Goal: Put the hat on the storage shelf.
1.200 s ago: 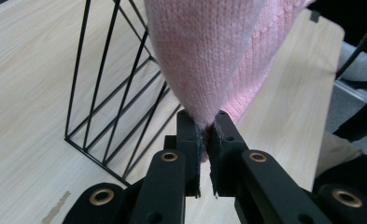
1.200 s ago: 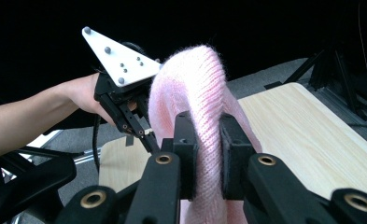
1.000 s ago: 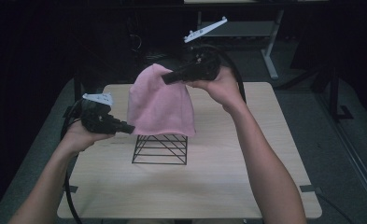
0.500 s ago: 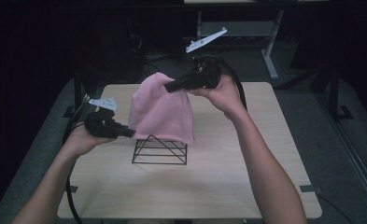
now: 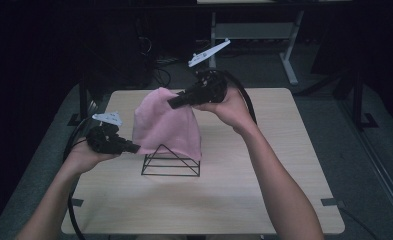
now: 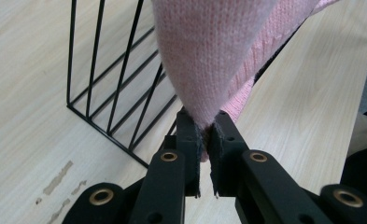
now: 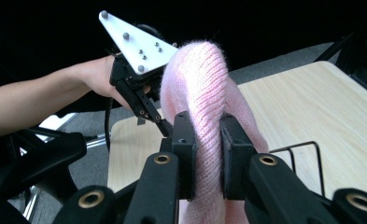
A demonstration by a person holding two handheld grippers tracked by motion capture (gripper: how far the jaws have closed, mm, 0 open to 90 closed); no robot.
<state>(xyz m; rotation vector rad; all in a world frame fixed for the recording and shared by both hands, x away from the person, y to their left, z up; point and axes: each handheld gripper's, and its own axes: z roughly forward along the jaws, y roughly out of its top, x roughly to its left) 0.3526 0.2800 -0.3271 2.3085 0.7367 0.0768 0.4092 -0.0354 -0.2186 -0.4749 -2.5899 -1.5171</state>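
Note:
A pink knitted cloth (image 5: 166, 127) hangs in the air over a black wire rack (image 5: 170, 162) in the middle of the table. My right gripper (image 5: 171, 102) is shut on the cloth's top edge; in the right gripper view the knit (image 7: 204, 130) is squeezed between the two pads. My left gripper (image 5: 136, 148) is shut on the cloth's lower left corner, and the left gripper view has that corner (image 6: 203, 123) pinched between the jaws, with the rack (image 6: 111, 93) just beyond. The cloth's lower hem drapes across the rack's peak.
The light wooden table (image 5: 264, 200) has bare room to the right and in front of the rack. Cables trail from both grippers. A metal desk frame (image 5: 289, 55) stands beyond the far edge, on a dark floor.
Both grippers have sunk with the cloth, the right one also coming a little nearer. The cloth has come down onto the rack and now covers its top.

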